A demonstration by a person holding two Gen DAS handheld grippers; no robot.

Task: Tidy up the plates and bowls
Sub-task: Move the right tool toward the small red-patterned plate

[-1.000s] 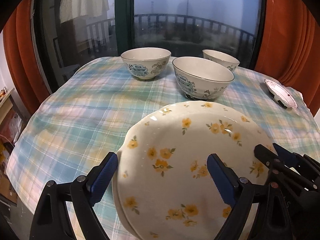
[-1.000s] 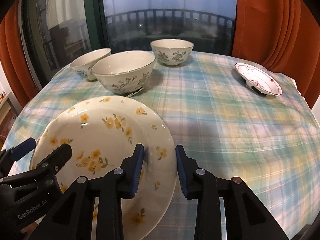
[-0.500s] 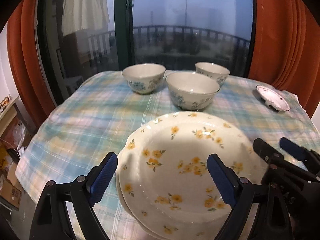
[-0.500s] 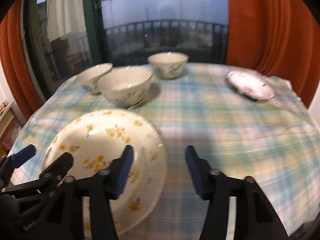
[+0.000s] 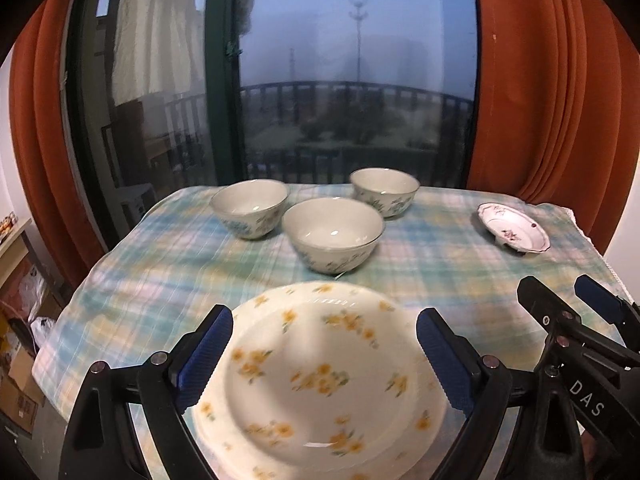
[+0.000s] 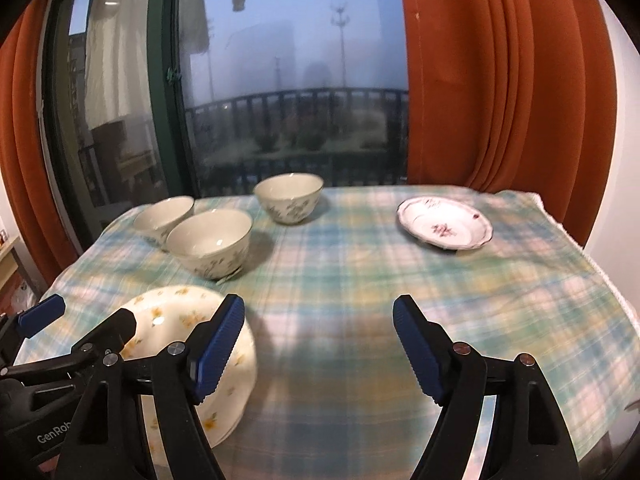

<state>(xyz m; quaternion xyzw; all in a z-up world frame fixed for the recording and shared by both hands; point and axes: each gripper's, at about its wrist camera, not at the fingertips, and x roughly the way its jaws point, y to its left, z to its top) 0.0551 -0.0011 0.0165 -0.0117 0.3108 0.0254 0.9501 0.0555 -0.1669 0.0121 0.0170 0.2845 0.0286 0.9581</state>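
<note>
A: Reviewing both wrist views, the yellow-flowered plate stack (image 5: 320, 380) was noted at the near edge of the plaid tablecloth (image 5: 180, 264). It appeared to be two plates nested; a second rim was seen below the top one. The left gripper (image 5: 320, 364) was recorded wide open, its blue pads clear of the rim on either side. The right gripper (image 6: 318, 346) was recorded open as well; its jaws had just been opening, with only cloth between them and the stack off at its 9 o'clock.

B: Remaining items?

A: Three bowls were logged at 12 o'clock from the stack: the nearest bowl (image 5: 332, 234), the left bowl (image 5: 248, 208) and the far bowl (image 5: 384, 192). The small pink-flowered plate (image 6: 444, 222) was logged at 2 o'clock, well apart, and looked tilted.

B: Risks judged from here?

A: The stack was judged close to the table's near edge; a nudge from either gripper could tip it off. The cloth was seen wrinkled, so a dragged bowl could catch and topple. The bowls stood close together, so wide jaws could knock a neighbour. Glazed rims were judged slippery under a pinch.
</note>
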